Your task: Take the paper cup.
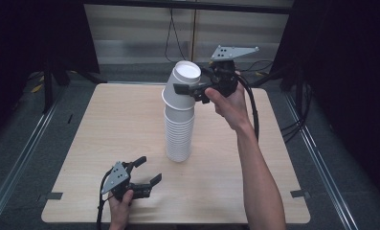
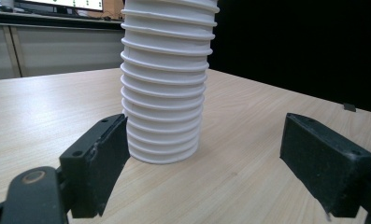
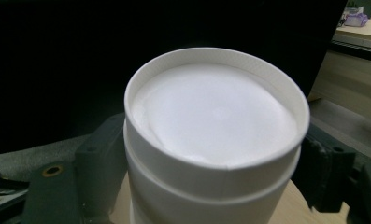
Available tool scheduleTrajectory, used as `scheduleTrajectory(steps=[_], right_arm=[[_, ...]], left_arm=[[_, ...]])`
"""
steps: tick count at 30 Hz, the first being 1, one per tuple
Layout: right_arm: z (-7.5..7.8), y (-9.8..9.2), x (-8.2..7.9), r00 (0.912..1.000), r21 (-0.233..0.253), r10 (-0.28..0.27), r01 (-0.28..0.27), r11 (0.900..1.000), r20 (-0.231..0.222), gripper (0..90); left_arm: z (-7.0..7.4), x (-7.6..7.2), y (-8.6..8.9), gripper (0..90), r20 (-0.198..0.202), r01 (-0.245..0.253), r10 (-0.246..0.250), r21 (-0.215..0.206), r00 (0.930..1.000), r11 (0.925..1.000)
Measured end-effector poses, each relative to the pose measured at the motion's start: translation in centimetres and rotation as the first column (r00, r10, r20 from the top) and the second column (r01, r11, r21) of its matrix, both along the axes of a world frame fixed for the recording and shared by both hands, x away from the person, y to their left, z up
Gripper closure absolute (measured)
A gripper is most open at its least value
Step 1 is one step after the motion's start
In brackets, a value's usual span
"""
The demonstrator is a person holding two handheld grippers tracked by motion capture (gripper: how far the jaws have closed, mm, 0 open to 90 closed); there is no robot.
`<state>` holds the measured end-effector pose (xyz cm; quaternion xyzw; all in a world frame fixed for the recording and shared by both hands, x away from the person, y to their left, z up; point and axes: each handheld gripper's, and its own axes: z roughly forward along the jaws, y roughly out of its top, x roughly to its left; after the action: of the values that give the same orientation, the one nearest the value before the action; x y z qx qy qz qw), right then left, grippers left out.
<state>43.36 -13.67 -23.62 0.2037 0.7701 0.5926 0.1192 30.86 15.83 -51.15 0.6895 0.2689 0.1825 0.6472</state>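
A tall stack of upside-down white paper cups (image 1: 179, 136) stands mid-table. The top cup (image 1: 182, 82) is tilted toward the left, its rim still over the stack's top. My right gripper (image 1: 187, 91) is shut on this cup, one jaw on each side. In the right gripper view the cup's base (image 3: 216, 116) sits between the jaws of the right gripper (image 3: 211, 186). My left gripper (image 1: 149, 169) rests open near the front left of the table, apart from the stack. The left gripper view has the stack's ribbed lower part (image 2: 163, 84) just beyond the left gripper's (image 2: 211, 161) spread jaws.
The light wooden table (image 1: 106, 129) has bare surface all around the stack. Dark curtains and cables lie beyond the far edge. A person's right forearm (image 1: 257, 172) crosses the right half of the table.
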Motion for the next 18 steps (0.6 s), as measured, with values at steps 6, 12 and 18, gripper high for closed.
scheduleTrajectory(steps=[6,12,18], right_arm=[[-0.1,-0.4,0.0,1.0000,0.055,-0.003,0.003,0.999,0.004,21.9],[0.2,-1.0,-0.2,0.9997,0.125,0.003,-0.006,0.992,0.025,21.9],[0.1,-1.2,-0.3,0.9993,0.146,-0.001,-0.005,0.989,0.037,21.9]], left_arm=[[0.0,0.0,0.0,15.5,0.004,-0.002,0.002,0.002,1.0000,1.0000],[0.0,0.0,0.0,15.5,0.004,-0.002,0.002,0.003,1.0000,1.0000],[0.0,-0.1,0.0,15.5,0.007,0.000,0.000,0.007,1.0000,1.0000]])
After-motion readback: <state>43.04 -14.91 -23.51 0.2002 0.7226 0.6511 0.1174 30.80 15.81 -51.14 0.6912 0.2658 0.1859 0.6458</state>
